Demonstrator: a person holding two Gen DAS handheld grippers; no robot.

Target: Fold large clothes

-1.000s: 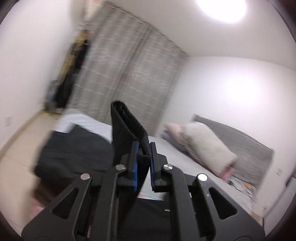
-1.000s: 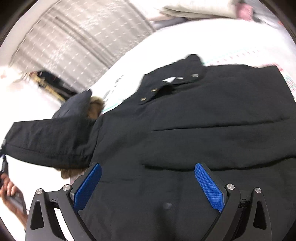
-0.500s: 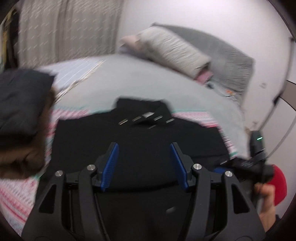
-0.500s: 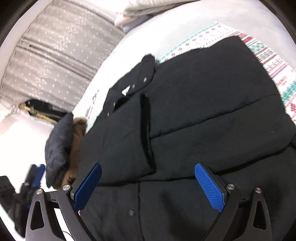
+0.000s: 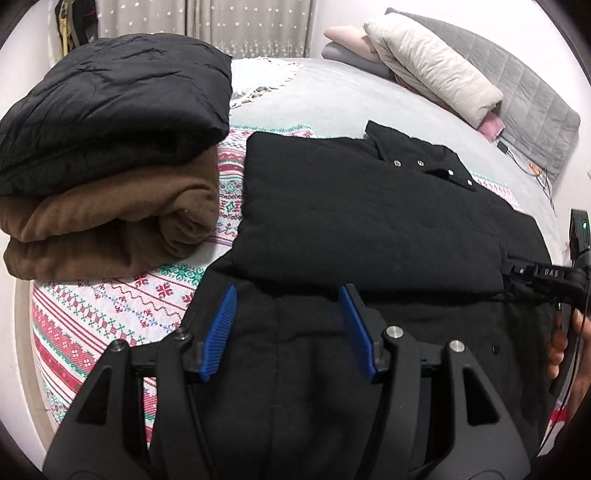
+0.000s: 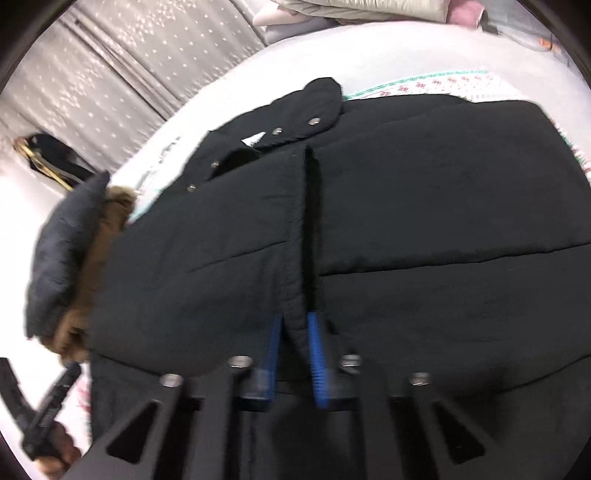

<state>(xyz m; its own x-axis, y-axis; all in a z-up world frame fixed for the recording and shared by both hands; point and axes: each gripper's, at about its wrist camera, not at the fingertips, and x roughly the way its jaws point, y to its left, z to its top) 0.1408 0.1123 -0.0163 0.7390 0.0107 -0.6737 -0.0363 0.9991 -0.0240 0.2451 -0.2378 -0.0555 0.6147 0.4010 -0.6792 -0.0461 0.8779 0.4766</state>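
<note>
A black jacket (image 5: 369, 221) with snap buttons lies flat on the bed, collar at the far end and both sides folded in. My left gripper (image 5: 288, 295) hovers open over its lower middle, nothing between the blue pads (image 5: 221, 328). In the right wrist view the jacket (image 6: 424, 184) fills the frame. My right gripper (image 6: 294, 332) is closing, and its pads (image 6: 314, 347) pinch a narrow ridge of the jacket's cloth along the folded edge. That same right gripper (image 5: 535, 275) shows at the jacket's right side in the left wrist view. The left gripper (image 6: 48, 413) sits at the lower left, blurred.
A folded black puffer (image 5: 110, 103) lies on a folded brown garment (image 5: 110, 221) left of the jacket, on a patterned blanket (image 5: 110, 306). Pillows (image 5: 424, 70) and a grey headboard (image 5: 517, 99) are at the far end. A curtain (image 5: 240, 22) hangs behind.
My left gripper let go of the black sleeve, opened, and dropped down over the jacket. The right gripper moved in and shut from wide open onto the jacket's folded edge.
</note>
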